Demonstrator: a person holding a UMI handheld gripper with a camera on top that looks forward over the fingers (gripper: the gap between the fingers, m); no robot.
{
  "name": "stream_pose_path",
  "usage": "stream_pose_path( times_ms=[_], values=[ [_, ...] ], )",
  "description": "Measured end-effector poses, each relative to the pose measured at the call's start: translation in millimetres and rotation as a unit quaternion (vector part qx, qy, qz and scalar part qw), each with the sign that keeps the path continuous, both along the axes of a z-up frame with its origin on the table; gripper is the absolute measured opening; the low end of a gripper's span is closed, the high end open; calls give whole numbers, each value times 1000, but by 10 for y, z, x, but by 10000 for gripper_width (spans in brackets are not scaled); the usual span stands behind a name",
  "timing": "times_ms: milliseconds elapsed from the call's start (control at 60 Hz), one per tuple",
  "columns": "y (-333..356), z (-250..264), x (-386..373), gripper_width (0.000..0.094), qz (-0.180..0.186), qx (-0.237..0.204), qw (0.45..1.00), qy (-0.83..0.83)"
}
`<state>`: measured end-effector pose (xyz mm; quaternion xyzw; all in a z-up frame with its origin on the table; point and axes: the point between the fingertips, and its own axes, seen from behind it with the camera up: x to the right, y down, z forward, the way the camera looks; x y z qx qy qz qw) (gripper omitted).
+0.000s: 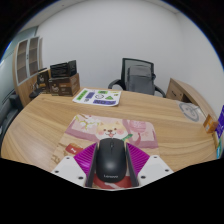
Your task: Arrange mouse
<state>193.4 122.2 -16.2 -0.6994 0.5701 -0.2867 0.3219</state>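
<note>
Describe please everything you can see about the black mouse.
The mouse is black, with a smooth rounded back that looks like matte plastic; a faint line runs along its top. It lies between the two jaws of the gripper, whose purple pads sit close against both its sides, seemingly gripping it. Its front end points toward a mouse pad with a cartoon picture, on the wooden desk.

Black mouse (110,160) between magenta pads (79,158); pink cartoon-printed mat (100,128) on pale wood-grain table (50,125); black chair (140,77); white wall (110,35).
</note>
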Motion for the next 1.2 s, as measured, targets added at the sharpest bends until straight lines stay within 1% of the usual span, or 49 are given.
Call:
stream_pose_path(
  times_ms=[33, 67, 83, 117, 133, 167, 217, 300, 383, 483, 517, 667, 817, 1033, 1100, 1200],
  values=[
    [-64, -4, 1, 645, -6, -11, 1000, 3],
    [-143, 44, 2, 830, -15, -25, 1000, 1],
    [-182, 73, -13, 881, -18, -30, 999, 1],
    [-210, 130, -56, 838, -18, -35, 999, 3],
    [-217, 178, -78, 838, -18, -35, 999, 1],
    [-218, 305, -140, 866, -13, -28, 1000, -5],
    [-240, 535, -263, 866, -9, -18, 1000, -18],
    [-380, 937, -568, 865, -23, -21, 999, -34],
    [-511, 1309, -970, 864, -39, -14, 998, -41],
    [-640, 1631, -1504, 863, -42, -5, 998, -46],
    [-711, 1683, -1680, 862, -45, -7, 998, -43],
    [-1041, 1811, -2377, 864, -84, -7, 996, -32],
    [-1312, 1865, -2838, 862, -113, -15, 993, -30],
    [-1556, 1945, -3081, 860, -142, -21, 989, -39],
    [-1632, 1959, -3107, 862, -150, -29, 987, -42],
    [-1695, 1962, -3144, 864, -154, -31, 987, -41]
  ],
)
